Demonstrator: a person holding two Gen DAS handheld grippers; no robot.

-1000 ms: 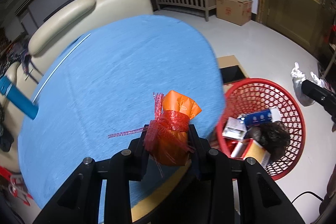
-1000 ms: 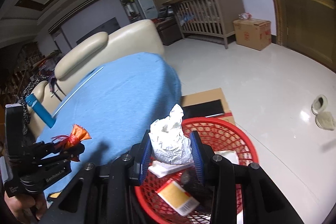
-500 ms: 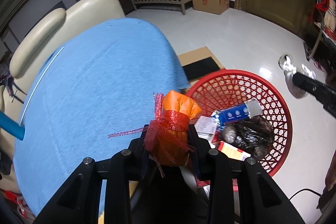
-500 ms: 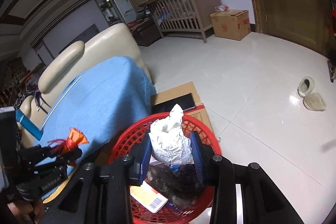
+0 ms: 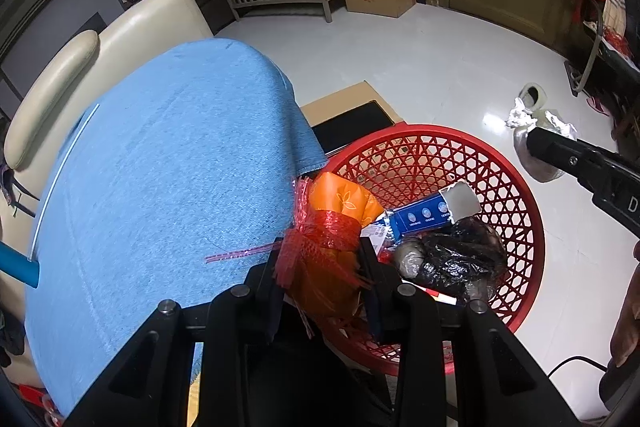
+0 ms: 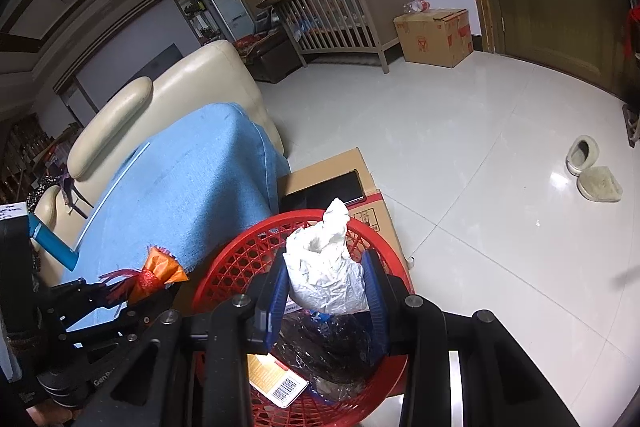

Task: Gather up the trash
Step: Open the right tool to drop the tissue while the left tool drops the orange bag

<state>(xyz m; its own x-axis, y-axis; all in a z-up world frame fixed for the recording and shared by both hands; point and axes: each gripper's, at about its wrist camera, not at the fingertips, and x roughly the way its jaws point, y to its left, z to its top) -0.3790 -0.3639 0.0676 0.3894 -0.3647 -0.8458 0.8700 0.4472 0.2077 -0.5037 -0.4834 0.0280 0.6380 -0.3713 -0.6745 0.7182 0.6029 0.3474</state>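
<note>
My left gripper [image 5: 324, 267] is shut on an orange wrapper bound in red mesh [image 5: 328, 227], held at the near left rim of the red basket [image 5: 516, 187]. It also shows in the right wrist view [image 6: 154, 273]. My right gripper [image 6: 326, 291] is shut on a crumpled white plastic bag [image 6: 326, 275], held over the red basket [image 6: 240, 247]. In the left wrist view the bag [image 5: 532, 135] shows just past the basket's right rim. The basket holds a blue box [image 5: 424, 215], a black bag [image 5: 460, 259] and a carton [image 6: 276, 379].
The table with a blue cloth [image 5: 160, 167] stands left of the basket. A flat cardboard box [image 6: 340, 183] lies behind the basket. A cream sofa [image 6: 180, 87], a crib [image 6: 340, 15], a cardboard box [image 6: 436, 31] and slippers [image 6: 592, 171] are farther off.
Both grippers have moved right and forward, off the table and toward the basket. The left one now holds the wrapper at the basket's rim; the right one holds the bag above it.
</note>
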